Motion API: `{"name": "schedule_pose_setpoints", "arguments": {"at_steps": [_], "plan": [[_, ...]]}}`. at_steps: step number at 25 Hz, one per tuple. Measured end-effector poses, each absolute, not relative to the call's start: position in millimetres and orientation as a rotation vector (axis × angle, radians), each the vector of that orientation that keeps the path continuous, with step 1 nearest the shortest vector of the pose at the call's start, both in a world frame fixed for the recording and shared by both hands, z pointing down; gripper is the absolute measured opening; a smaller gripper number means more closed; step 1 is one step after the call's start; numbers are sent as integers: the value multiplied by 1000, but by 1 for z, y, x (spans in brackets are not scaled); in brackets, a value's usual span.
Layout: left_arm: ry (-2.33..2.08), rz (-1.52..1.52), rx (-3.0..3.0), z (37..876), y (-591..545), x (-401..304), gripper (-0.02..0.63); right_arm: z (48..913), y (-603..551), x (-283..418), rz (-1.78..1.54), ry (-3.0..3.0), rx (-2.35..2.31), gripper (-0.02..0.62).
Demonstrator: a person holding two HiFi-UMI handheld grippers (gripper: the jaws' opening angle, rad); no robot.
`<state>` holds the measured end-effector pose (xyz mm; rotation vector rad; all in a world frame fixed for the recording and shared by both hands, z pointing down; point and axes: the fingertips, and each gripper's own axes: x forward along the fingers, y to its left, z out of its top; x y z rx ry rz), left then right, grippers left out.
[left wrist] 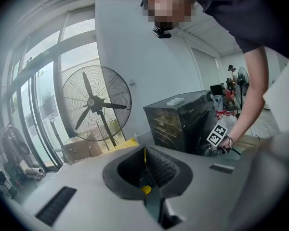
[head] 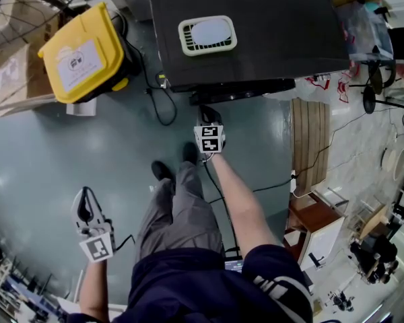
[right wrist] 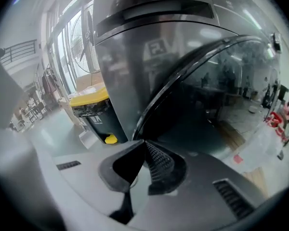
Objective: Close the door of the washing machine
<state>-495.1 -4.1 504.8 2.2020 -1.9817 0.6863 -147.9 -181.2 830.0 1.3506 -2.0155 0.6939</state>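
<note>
The dark washing machine stands at the top of the head view, its round black door swung partly out from the front. My right gripper reaches down to the door's left end. In the right gripper view its jaws are shut, the gripper right at the lower rim of the door's dark glass; nothing shows between the pads. My left gripper hangs low at the left, far from the machine, and is shut with nothing in it. From there the machine shows in the distance.
A yellow-lidded bin stands left of the machine, with cardboard boxes beyond. A white slotted tray lies on the machine's top. A black cable loops on the floor. A wooden pallet lies at the right. A big floor fan stands by the windows.
</note>
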Motion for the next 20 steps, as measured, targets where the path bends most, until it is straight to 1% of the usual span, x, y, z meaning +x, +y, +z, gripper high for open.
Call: {"name": "schedule_pose_setpoints", "arguments": {"at_steps": [20], "plan": [[-1973,727,2174,513,-4,-500,28,834,-186,-149,536,-1976,1367,20]]}}
